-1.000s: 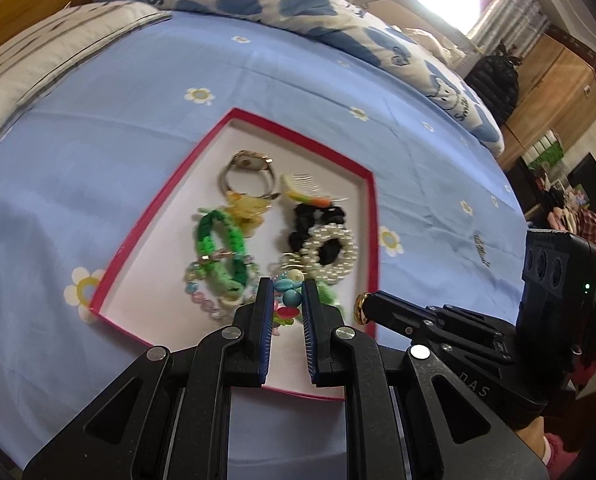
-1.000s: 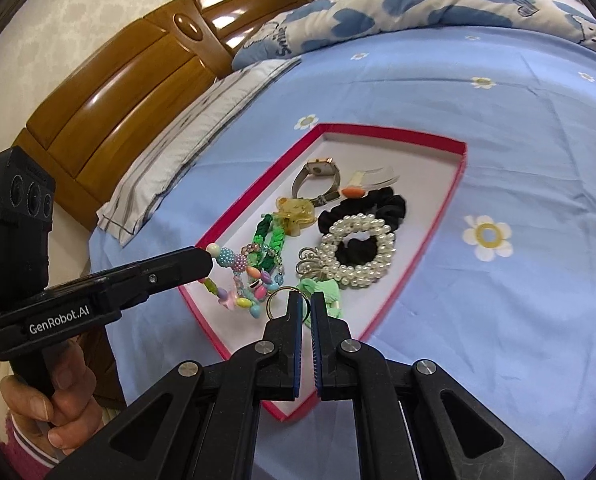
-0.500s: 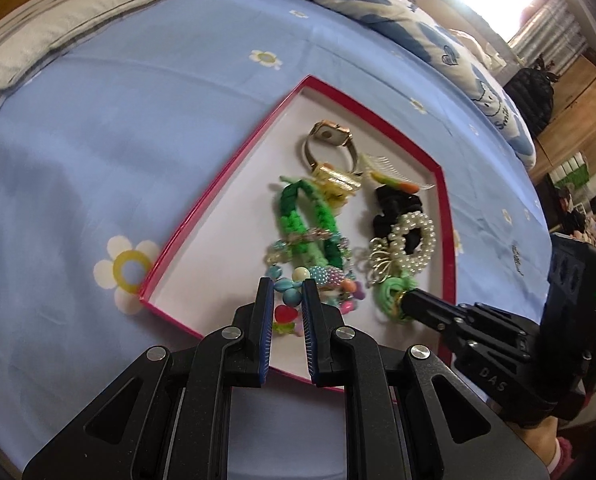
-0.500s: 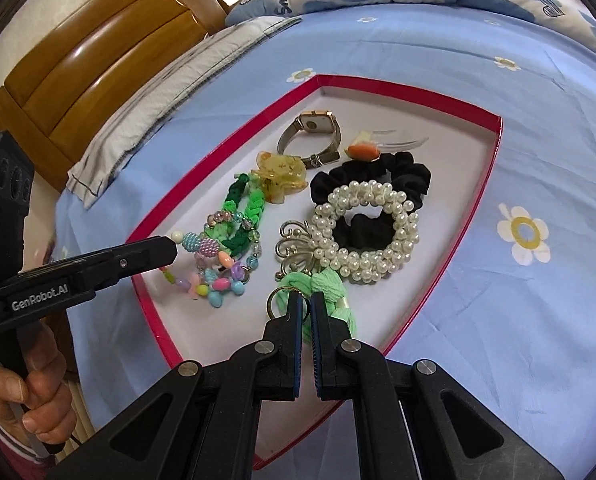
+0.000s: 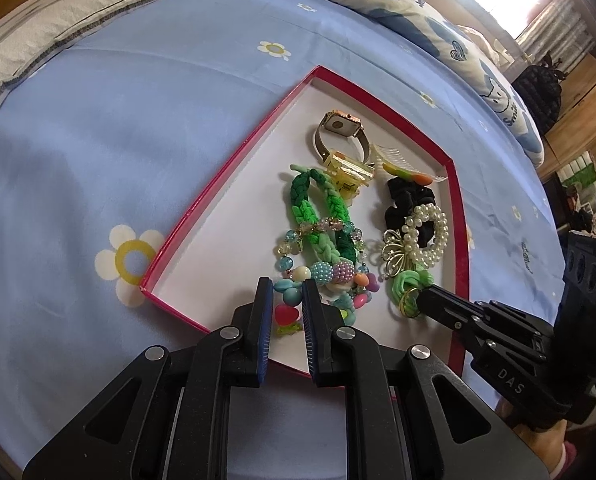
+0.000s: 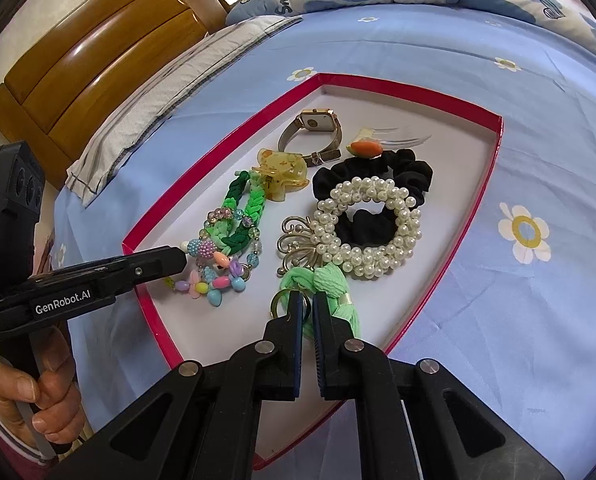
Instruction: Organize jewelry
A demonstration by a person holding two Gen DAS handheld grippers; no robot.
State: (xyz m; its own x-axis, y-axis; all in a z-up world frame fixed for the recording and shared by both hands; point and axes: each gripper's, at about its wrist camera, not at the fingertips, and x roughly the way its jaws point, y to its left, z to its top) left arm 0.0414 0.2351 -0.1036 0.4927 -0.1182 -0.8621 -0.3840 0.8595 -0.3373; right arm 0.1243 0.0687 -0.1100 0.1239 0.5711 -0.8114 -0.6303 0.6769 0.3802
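Observation:
A red-rimmed white tray (image 5: 233,168) (image 6: 494,136) lies on the blue bedsheet and holds the jewelry. My left gripper (image 5: 287,290) is narrowly open over the colourful bead bracelet (image 5: 326,276) (image 6: 213,264) at the tray's near edge. My right gripper (image 6: 306,300) is narrowly open around the light green knotted keyring (image 6: 330,284) (image 5: 408,286), its gold ring beside the left finger. Also in the tray are a green braided band (image 5: 318,208), a yellow claw clip (image 6: 281,172), a watch (image 6: 314,124), a black scrunchie (image 6: 398,172), a pearl bracelet (image 6: 370,232) and a gold brooch (image 6: 298,240).
A small comb with an orange piece (image 6: 378,144) lies at the tray's far side. A wooden headboard (image 6: 97,60) and pillows (image 5: 77,4) stand beyond the tray. The blue sheet with daisy prints (image 6: 524,236) surrounds the tray.
Both grippers came down closer to the tray. The green keyring now lies on the tray floor and the right jaws have opened slightly. The left gripper shifted toward the tray's near edge.

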